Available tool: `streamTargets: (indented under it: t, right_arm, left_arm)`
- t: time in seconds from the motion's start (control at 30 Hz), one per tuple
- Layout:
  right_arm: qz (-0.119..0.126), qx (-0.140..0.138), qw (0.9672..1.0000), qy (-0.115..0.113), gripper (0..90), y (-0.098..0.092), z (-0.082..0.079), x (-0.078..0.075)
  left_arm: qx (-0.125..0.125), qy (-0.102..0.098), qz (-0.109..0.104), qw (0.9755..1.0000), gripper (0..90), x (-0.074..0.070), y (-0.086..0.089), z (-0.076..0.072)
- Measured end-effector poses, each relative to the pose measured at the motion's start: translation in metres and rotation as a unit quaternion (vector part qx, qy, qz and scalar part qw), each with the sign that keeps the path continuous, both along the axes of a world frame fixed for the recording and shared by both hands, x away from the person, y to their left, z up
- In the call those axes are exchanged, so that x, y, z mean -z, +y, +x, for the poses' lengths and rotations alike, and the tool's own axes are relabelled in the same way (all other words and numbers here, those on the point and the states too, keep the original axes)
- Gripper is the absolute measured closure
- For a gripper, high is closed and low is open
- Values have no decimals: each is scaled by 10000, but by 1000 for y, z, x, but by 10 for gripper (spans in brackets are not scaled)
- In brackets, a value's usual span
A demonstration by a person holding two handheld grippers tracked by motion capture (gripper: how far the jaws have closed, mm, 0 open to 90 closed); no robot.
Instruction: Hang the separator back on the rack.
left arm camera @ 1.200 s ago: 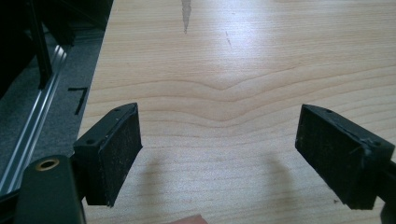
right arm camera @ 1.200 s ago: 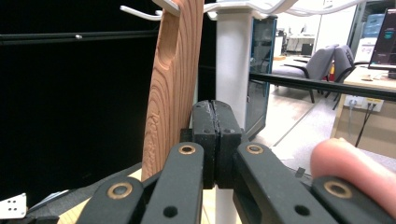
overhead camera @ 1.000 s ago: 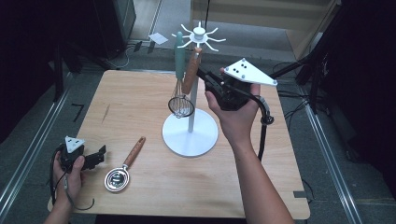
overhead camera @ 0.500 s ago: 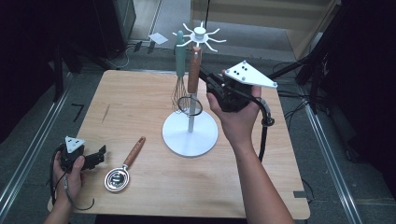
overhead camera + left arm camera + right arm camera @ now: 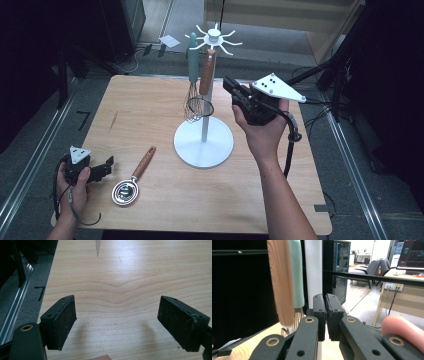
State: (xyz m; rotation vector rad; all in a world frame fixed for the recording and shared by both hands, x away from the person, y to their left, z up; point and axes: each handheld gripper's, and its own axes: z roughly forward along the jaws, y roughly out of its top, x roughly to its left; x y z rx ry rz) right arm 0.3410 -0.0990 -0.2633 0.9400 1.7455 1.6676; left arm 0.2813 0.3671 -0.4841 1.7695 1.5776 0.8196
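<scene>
On the wooden table [image 5: 150,110], my right gripper [image 5: 231,86], clenched empty, has drawn off the wood-handled strainer [image 5: 206,75] now hanging on the rack [image 5: 204,145]; left gripper [image 5: 102,167] idles agape.

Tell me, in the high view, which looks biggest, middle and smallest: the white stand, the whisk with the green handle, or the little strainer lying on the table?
1. White stand, biggest by far.
2. Whisk with the green handle, hanging from the stand.
3. Little strainer, though not far behind the whisk; it lies nearer the camera, so this ranking is unsure.
</scene>
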Motion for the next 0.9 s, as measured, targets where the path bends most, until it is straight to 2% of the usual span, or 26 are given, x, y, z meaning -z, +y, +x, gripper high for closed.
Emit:
streamTargets:
  t: [0.3,0.37,0.43,0.5,0.7,0.77,0.8,0.83,0.9]
  right_arm:
    - [2,22,10000,57,877,-5,-3,6]
    - [9,48,10000,78,865,-7,-4,9]
    - [-16,76,9999,106,845,-9,-4,13]
    - [-32,145,9997,168,803,-13,-6,18]
    - [-50,481,9985,259,693,-28,-10,38]
    - [-53,538,9980,334,672,-34,-12,47]
    - [-55,568,9977,368,658,-37,-13,51]
    - [-45,609,9973,403,637,-39,-14,55]
    - [-64,678,9966,456,616,-44,-16,64]
  left_arm:
    - [33,39,9,10000,160,0,0,-1]
    - [66,-1,-47,10000,160,-1,1,-2]
    - [52,90,-93,9999,161,-1,3,-2]
    - [105,109,-179,9997,162,-1,5,-2]
    - [149,-16,-395,9991,186,-5,7,-4]
    - [274,-69,-661,9974,240,-8,9,-6]
    - [315,-100,-700,9970,289,-9,8,-6]
    - [366,-84,-717,9967,301,-9,6,-6]
    - [480,-27,-645,9968,262,-9,0,-7]
